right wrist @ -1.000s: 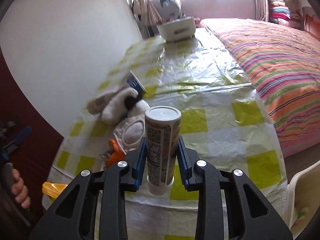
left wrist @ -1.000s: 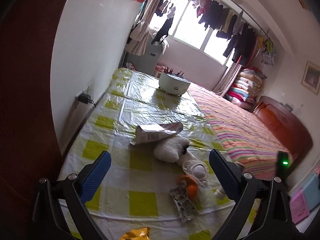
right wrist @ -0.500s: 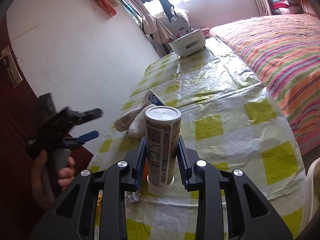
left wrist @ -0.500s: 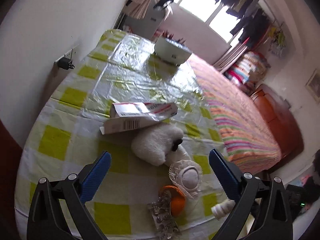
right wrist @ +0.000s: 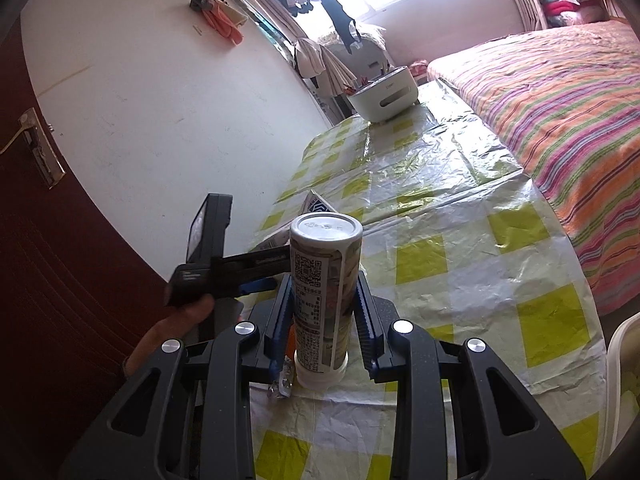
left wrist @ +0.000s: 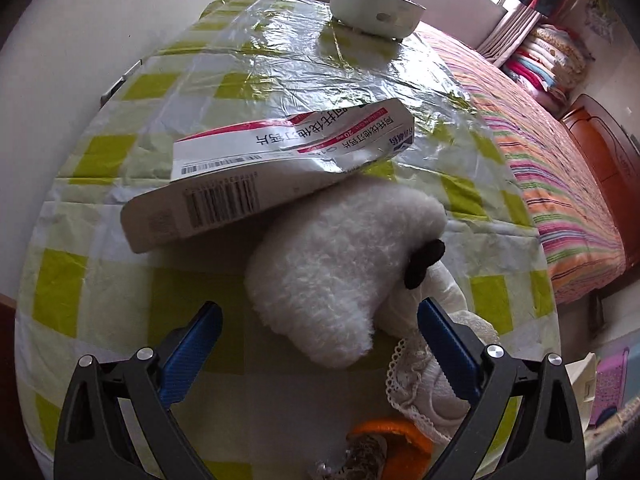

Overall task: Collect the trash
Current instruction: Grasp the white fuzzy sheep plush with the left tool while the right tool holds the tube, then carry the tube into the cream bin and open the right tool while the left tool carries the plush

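At the far left, the table point(left wrist: 120, 312) edge runs close along the white wall point(left wrist: 60, 60), with only a narrow gap between them. The left gripper point(left wrist: 318, 322) hangs over the near part of the checkered tablecloth point(left wrist: 280, 60), its blue fingers point(left wrist: 192, 344) spread wide with nothing between them. Just beyond its left finger lies bare cloth, and farther on a flattened medicine box point(left wrist: 256, 176) lies with its right end propped on a white plush toy point(left wrist: 340, 264). The toy sits between the open fingers and slightly ahead of them. Touching the right finger is a white lace-edged sock point(left wrist: 424, 384), and an orange peel point(left wrist: 396, 436) with a crumpled wrapper point(left wrist: 360, 456) lies at the near edge between the gripper's arms. The far half of the table is open except for a white bin point(left wrist: 376, 12) at the far end. To the right, the table's edge stands just beside a striped bed point(left wrist: 560, 168).

In the right wrist view, the right gripper point(right wrist: 325, 300) is closed on an upright tube-shaped can point(right wrist: 325, 280), held above the near edge of the table. The left gripper point(right wrist: 224, 272) shows to its left, with the person's hand point(right wrist: 176, 328) around its handle. Open cloth stretches right of the can to the table's right edge.
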Motion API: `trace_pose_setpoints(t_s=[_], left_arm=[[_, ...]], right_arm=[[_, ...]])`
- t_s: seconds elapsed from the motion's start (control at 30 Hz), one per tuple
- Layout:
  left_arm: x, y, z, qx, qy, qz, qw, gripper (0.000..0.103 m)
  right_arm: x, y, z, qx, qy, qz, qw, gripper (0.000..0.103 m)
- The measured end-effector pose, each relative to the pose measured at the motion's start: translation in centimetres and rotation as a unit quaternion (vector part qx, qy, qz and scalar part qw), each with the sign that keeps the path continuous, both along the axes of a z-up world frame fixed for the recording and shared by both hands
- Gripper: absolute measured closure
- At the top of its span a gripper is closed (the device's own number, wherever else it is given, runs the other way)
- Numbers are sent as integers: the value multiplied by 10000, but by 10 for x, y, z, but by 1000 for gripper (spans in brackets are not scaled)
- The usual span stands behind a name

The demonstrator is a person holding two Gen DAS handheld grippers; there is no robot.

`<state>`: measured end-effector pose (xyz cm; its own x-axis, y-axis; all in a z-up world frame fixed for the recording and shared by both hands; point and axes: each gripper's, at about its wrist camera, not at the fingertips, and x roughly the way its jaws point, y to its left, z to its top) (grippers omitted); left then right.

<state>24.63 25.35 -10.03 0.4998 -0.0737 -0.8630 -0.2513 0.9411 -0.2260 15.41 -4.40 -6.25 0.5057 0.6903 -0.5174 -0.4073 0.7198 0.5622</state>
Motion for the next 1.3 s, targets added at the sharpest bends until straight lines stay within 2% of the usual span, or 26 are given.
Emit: trace_pose_setpoints(t_s=[0.03, 0.07, 0.13, 0.23, 0.4, 0.73, 1.07, 1.3], left_arm=[[0, 1, 0, -19, -55, -25, 10000, 37], [1, 2, 0, -95, -67, -65, 9999, 49], [0, 6, 1, -191, -168, -71, 9997, 56], [-3, 7, 4, -223, -314, -78, 9992, 61], [-13, 2, 17, -329, -677, -198, 9970, 66], [-55, -14, 51, -565, -1348, -434, 9883, 67], [-82, -49, 67, -578, -1574, -921, 9815, 66], [-94, -80, 75, -654, -1686, -1283, 9751, 66]], right_arm=[[-1, -1, 1, 12, -13, 1, 10000, 75], [-2, -1, 1, 0, -30, 16, 10000, 75], [-4, -3, 2, -12, -73, 0, 10000, 75], [-5, -6, 2, 1, -71, -7, 10000, 75], [-7, -8, 6, 19, -134, -41, 9999, 75], [-17, -19, 19, -118, -522, -219, 9983, 75], [-25, -46, 25, -314, -763, -523, 9952, 75], [-39, -72, 34, -630, -1085, -866, 9883, 75]])
